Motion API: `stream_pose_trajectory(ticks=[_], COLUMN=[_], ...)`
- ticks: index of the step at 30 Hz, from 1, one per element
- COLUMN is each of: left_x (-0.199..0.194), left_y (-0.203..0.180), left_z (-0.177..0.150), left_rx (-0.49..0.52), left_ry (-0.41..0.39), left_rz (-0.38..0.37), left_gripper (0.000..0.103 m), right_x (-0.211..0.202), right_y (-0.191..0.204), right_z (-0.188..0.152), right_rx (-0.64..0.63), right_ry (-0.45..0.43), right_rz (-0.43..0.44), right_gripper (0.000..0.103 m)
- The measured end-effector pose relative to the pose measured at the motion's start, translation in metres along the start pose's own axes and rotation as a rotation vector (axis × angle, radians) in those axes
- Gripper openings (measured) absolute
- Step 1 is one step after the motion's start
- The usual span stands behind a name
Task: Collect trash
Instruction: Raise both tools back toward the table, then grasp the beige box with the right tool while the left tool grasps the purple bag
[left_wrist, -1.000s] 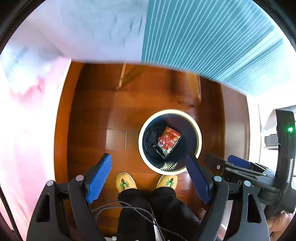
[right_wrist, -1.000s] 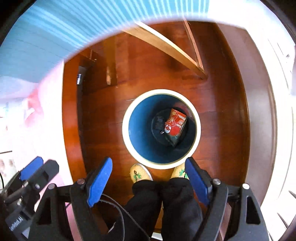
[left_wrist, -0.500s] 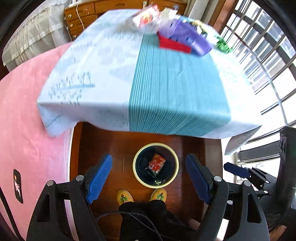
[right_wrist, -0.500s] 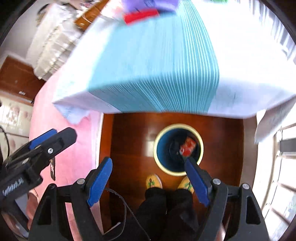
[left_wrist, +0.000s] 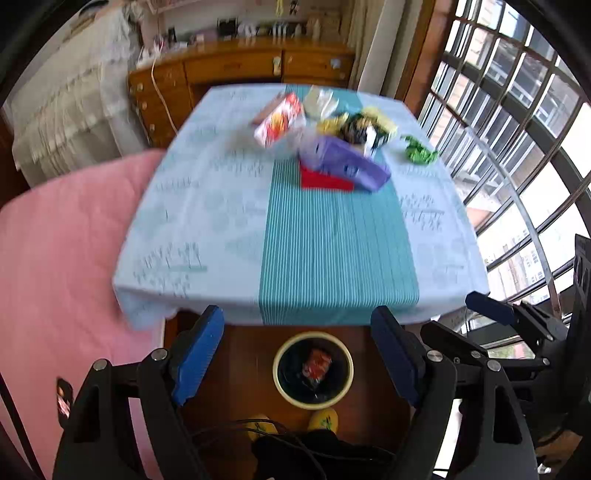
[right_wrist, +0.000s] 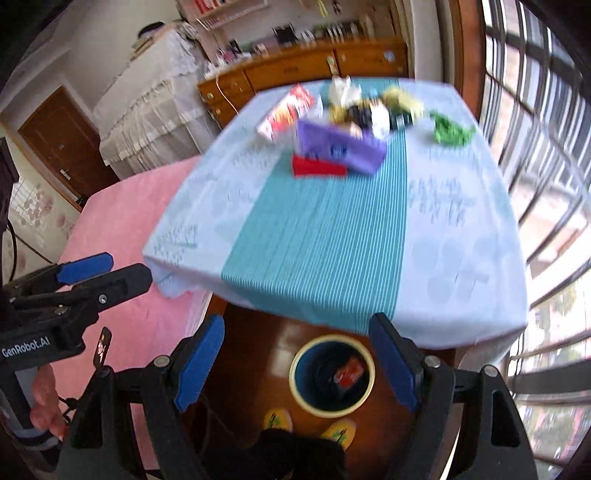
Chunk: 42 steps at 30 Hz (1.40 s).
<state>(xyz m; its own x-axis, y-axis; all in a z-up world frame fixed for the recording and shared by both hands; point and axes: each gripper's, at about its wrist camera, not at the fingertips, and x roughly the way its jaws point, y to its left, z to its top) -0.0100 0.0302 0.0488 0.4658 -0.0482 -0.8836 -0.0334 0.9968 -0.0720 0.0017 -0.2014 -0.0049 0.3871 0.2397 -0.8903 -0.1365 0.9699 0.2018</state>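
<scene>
Both grippers are empty. The left gripper (left_wrist: 297, 350) stands wide apart with nothing between its blue pads, and the right gripper (right_wrist: 297, 352) likewise. Each looks steeply down past the near table edge.

The trash bin (left_wrist: 284, 349) stands on the wooden floor at 6 o'clock in both views, just beyond the person's yellow slippers (right_wrist: 338, 430), partly under the hanging tablecloth (left_wrist: 207, 206). A red wrapper (left_wrist: 317, 363) already lies inside it.

The remaining trash sits in a cluster at the far end of the table, at 12 to 1 o'clock:
- a purple packet (left_wrist: 347, 164), resting on a flat red piece (left_wrist: 321, 181);
- a red-and-white snack bag (left_wrist: 279, 120) at 11 o'clock of the purple packet;
- yellow and black wrappers (left_wrist: 360, 125) behind it;
- a green crumpled scrap (left_wrist: 419, 151), set apart at 3 o'clock.

The step in hand appears to be the reach back to the table. Recommended practice: take one item per gripper, beginning with the nearest, the purple packet and the red piece. Approach from above with the pads straddling the short side. The green scrap suits the right gripper. Avoid snagging the cloth.
</scene>
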Motion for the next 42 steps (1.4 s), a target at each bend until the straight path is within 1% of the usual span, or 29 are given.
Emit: stream_pose_trajectory(ticks=[3,5,8,10,14,15,17,19,22,23,27,29,30,34,37,42], left_x=[-0.014,-0.019,-0.025,-0.027,-0.026,-0.023,-0.017,-0.009,0.006,0.012,0.044,0.065,0.08,0.12,0.147,0.182], left_y=[-0.005,-0.006,-0.005,-0.002,0.008,0.012,0.019,0.025,0.029,0.029,0.03,0.031,0.031,0.029,0.026,0.027], left_z=[0.015,0.022,0.032,0.038,0.047,0.05,0.058,0.068,0.089,0.097,0.135,0.154,0.166,0.195,0.211,0.225], left_rx=[0.001,-0.005,-0.032,-0.055,-0.098,-0.107,-0.121,-0.129,-0.119,-0.108,-0.058,-0.041,-0.024,0.024,0.048,0.054], left_ry=[-0.044,-0.049,-0.061,-0.073,-0.065,-0.061,-0.05,-0.038,-0.03,-0.027,-0.003,0.036,0.063,0.122,0.16,0.217], left_rz=[0.01,0.01,0.03,0.046,0.08,0.084,0.079,0.041,-0.009,-0.021,-0.079,-0.119,-0.155,-0.205,-0.243,-0.277], left_gripper=[0.08,0.08,0.08,0.08,0.08,0.08,0.08,0.08,0.08,0.08,0.08,0.08,0.08,0.08,0.08,0.08], right_x=[-0.009,-0.014,-0.019,-0.021,-0.018,-0.016,-0.008,0.002,0.019,0.025,0.05,0.068,0.076,0.114,0.138,0.177], right_y=[0.002,0.004,0.002,-0.002,-0.011,-0.014,-0.021,-0.027,-0.038,-0.041,-0.054,-0.062,-0.066,-0.083,-0.094,-0.105], right_z=[0.016,0.026,0.042,0.053,0.076,0.082,0.096,0.108,0.131,0.138,0.163,0.179,0.185,0.206,0.214,0.22], right_rx=[-0.064,-0.106,-0.141,-0.15,-0.143,-0.133,-0.107,-0.082,-0.028,-0.01,0.082,0.146,0.169,0.274,0.325,0.369], right_ry=[-0.045,-0.079,-0.117,-0.133,-0.153,-0.152,-0.134,-0.108,-0.074,-0.066,-0.033,-0.011,-0.001,0.043,0.064,0.128], right_rz=[-0.012,-0.022,-0.023,-0.028,-0.045,-0.04,-0.029,-0.03,-0.006,-0.003,0.004,0.006,0.009,0.004,0.006,0.026], right_gripper=[0.081,0.081,0.081,0.081,0.081,0.079,0.068,0.062,0.05,0.049,0.049,0.049,0.049,0.049,0.049,0.049])
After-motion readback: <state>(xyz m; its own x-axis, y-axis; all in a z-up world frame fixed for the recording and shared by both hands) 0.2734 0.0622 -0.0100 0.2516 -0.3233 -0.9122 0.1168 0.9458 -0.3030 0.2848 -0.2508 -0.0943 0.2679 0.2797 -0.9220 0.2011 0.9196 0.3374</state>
